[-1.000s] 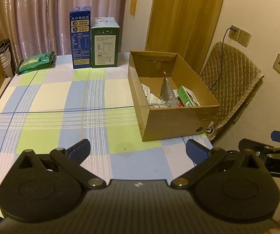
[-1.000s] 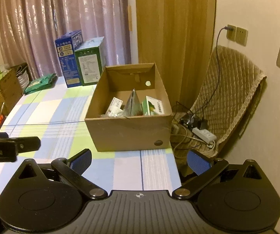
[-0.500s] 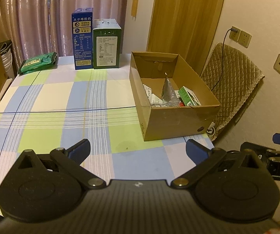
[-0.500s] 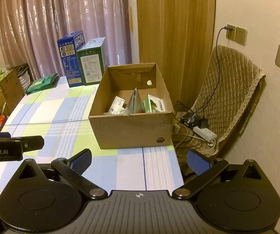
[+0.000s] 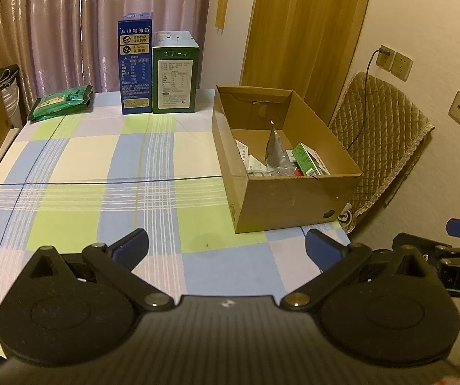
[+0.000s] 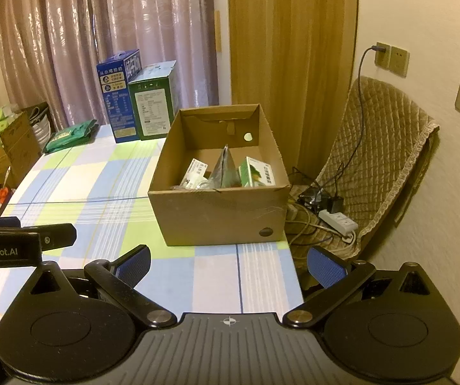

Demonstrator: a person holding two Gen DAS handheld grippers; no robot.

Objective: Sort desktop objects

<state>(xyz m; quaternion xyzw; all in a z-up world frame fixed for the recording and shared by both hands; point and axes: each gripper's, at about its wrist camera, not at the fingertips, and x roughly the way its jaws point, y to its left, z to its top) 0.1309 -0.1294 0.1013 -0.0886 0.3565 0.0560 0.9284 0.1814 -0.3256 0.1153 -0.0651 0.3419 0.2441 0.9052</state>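
Note:
An open cardboard box (image 5: 281, 195) (image 6: 217, 215) stands at the table's right side. Inside lie a green carton (image 5: 310, 160) (image 6: 257, 176), a grey foil pouch (image 5: 274, 150) (image 6: 225, 168) and white packets (image 6: 194, 171). My left gripper (image 5: 226, 248) hovers open and empty over the checked tablecloth (image 5: 101, 160), short of the box. In the right wrist view my right gripper (image 6: 228, 264) hangs open and empty near the table's front right corner. Each gripper shows at the edge of the other's view.
A blue carton (image 5: 135, 67) and a green carton (image 5: 175, 75) stand upright at the table's far edge, a green packet (image 5: 60, 102) to their left. A quilted chair (image 6: 380, 160) and a power strip (image 6: 337, 219) sit right of the table. Cardboard boxes (image 6: 8, 147) stand on the left.
Both grippers have drawn back and risen slightly, so the box and table look a bit farther off. Both stay open and empty.

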